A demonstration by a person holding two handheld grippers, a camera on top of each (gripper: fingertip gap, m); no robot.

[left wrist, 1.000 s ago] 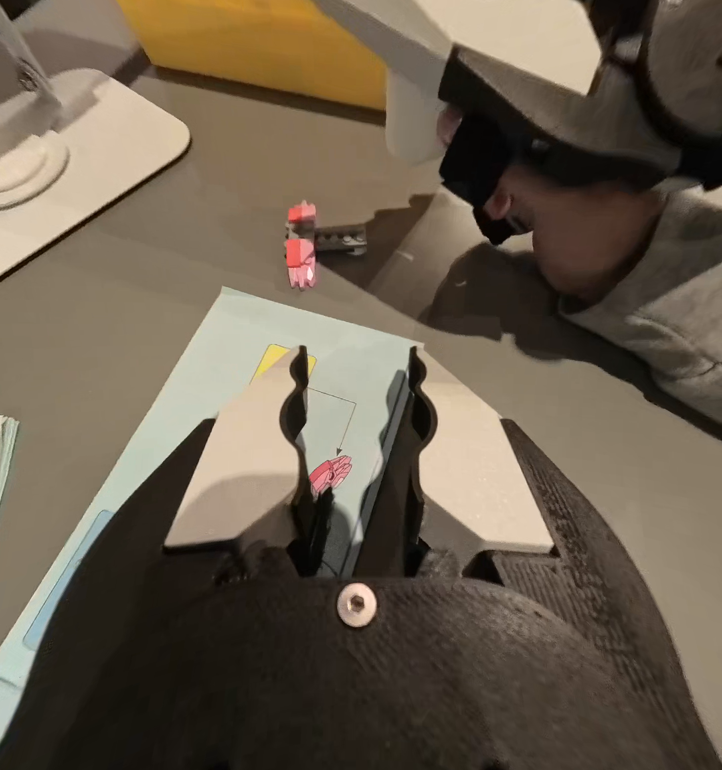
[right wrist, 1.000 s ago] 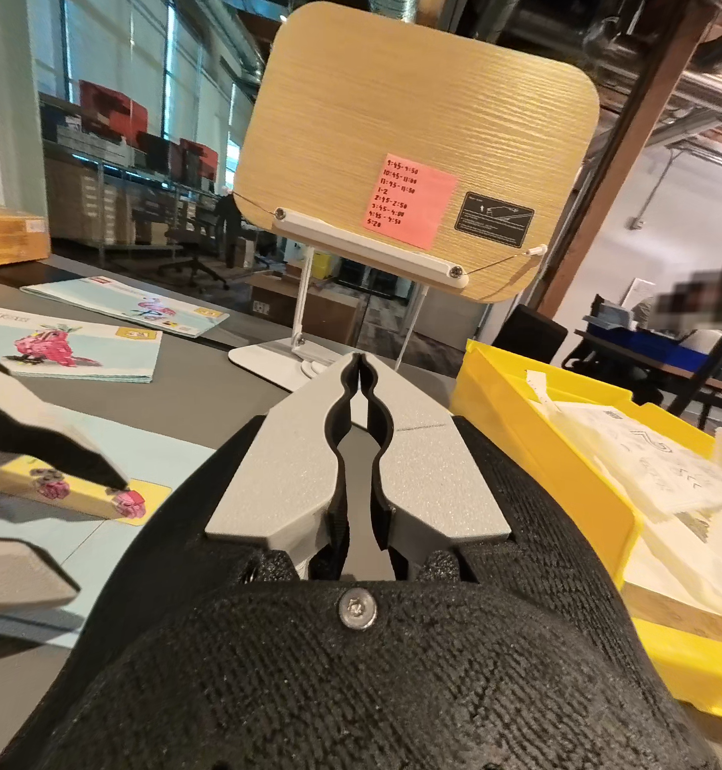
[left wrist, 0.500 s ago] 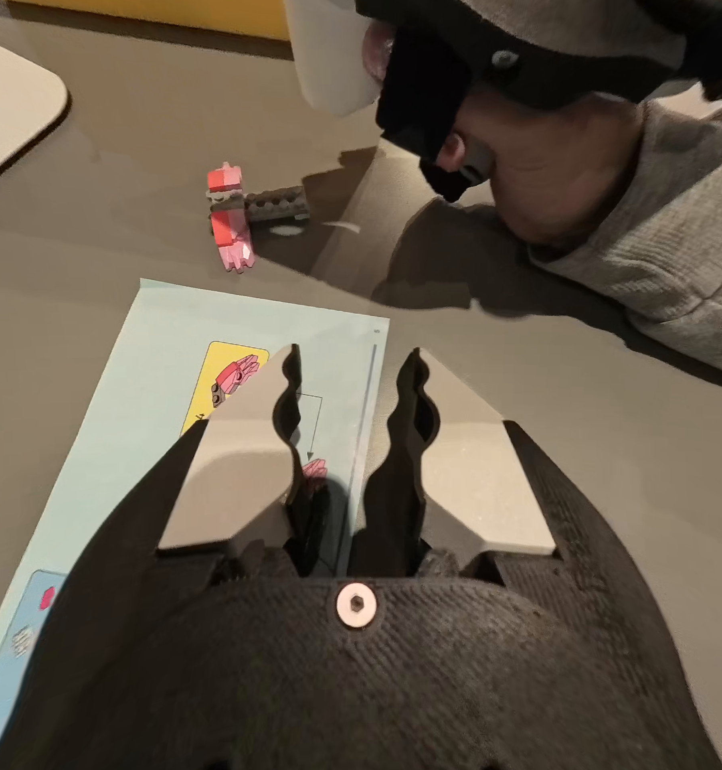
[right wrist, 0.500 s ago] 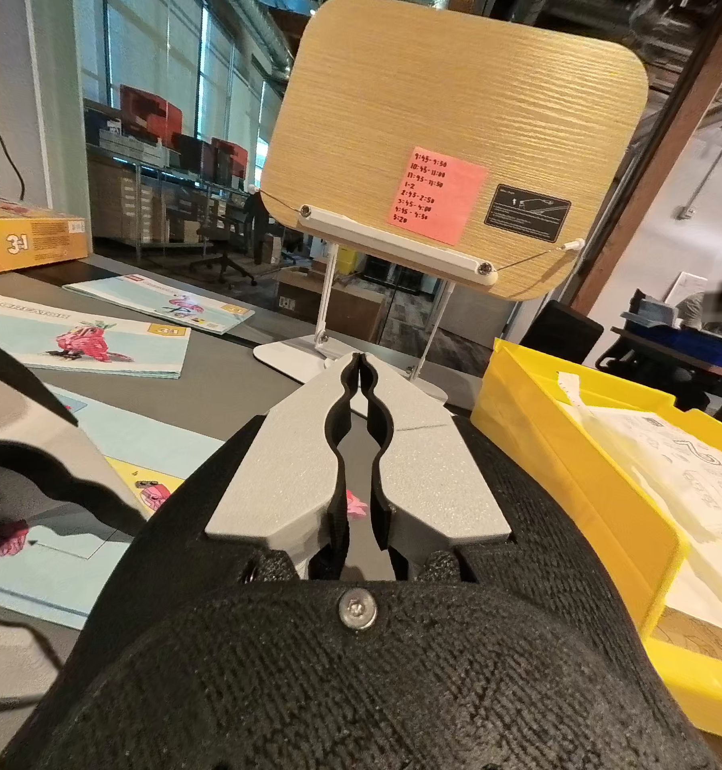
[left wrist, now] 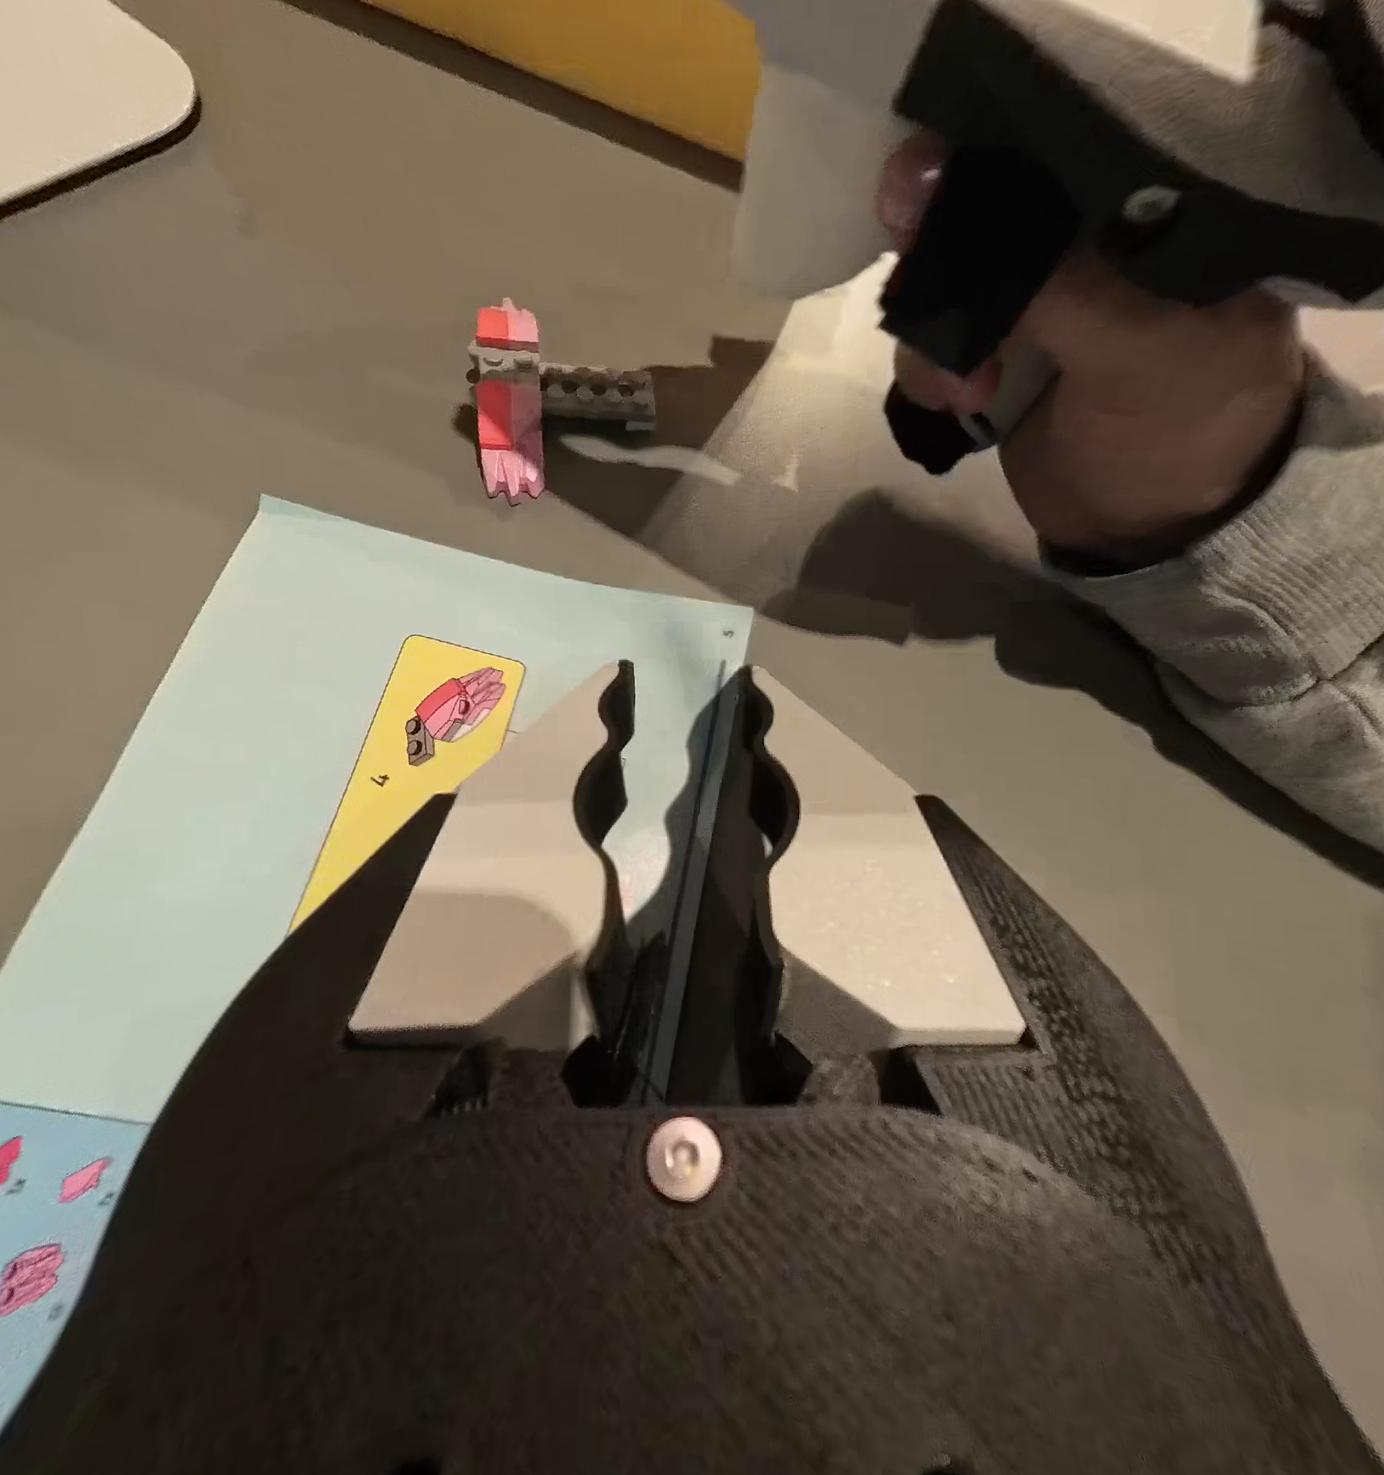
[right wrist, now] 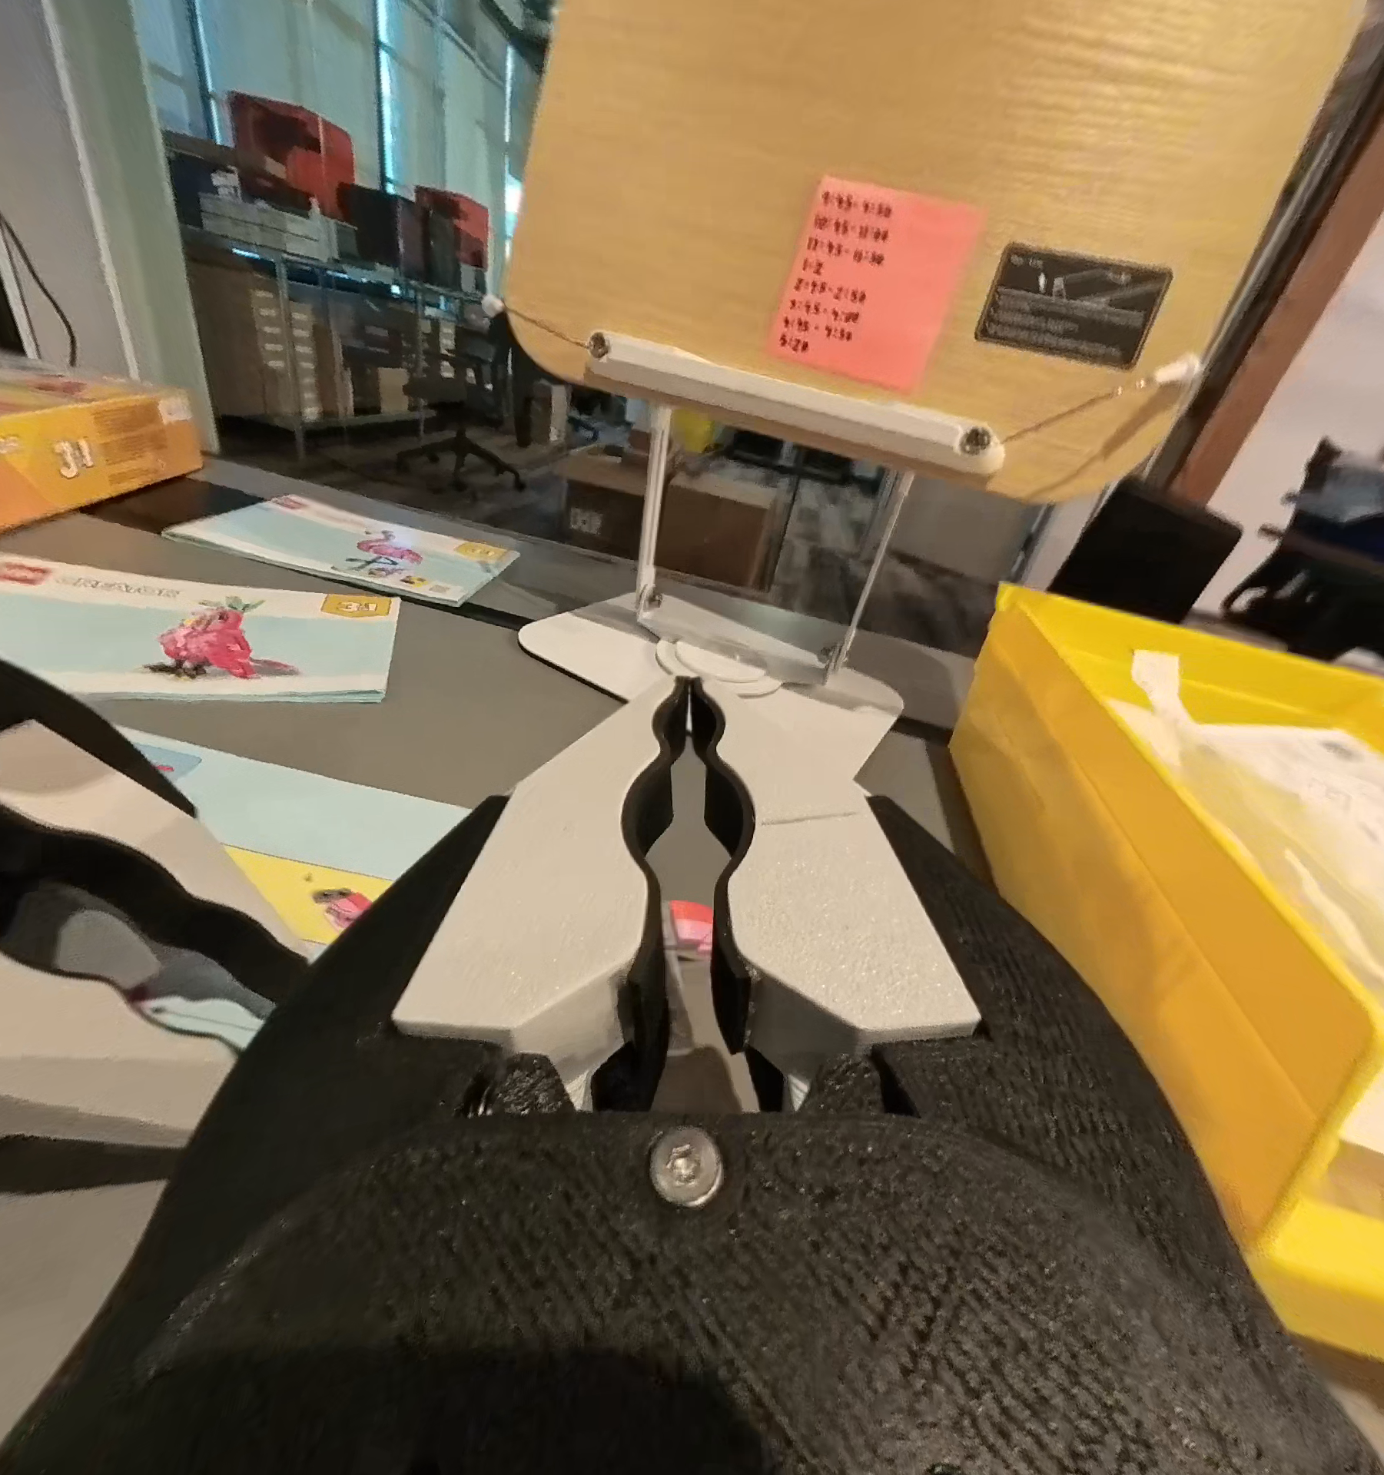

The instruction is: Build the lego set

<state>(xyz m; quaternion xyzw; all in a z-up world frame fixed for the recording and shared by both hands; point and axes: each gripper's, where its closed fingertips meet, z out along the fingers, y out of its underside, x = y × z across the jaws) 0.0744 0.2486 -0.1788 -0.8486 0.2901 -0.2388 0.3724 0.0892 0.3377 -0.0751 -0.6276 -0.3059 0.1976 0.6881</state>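
A small pink and grey assembly (left wrist: 513,399) is seen on the table (left wrist: 273,263), beyond the open booklet (left wrist: 217,758); most building is judged left. The left tool (left wrist: 684,678) is held parted and empty, the right tool (right wrist: 687,688) nearly closed, empty.

— What's that right gripper (right wrist: 687,693) doing?

— Nothing in it. Its grey fingers (right wrist: 545,902) meet at the tips, over the grey table (right wrist: 465,718). Through the gap behind them a pink lego piece (right wrist: 690,924) shows on the table.

— And past the tips?

— A wooden book stand (right wrist: 872,239) on a white base, pink sticky note (right wrist: 872,283) and black label on its board. A yellow bin (right wrist: 1111,918) of white bags sits to the right.

— Left side?

— The left gripper (right wrist: 58,894), blurred, over an open instruction sheet (right wrist: 313,814). Two closed booklets (right wrist: 185,638) and an orange box (right wrist: 66,455) lie farther back.
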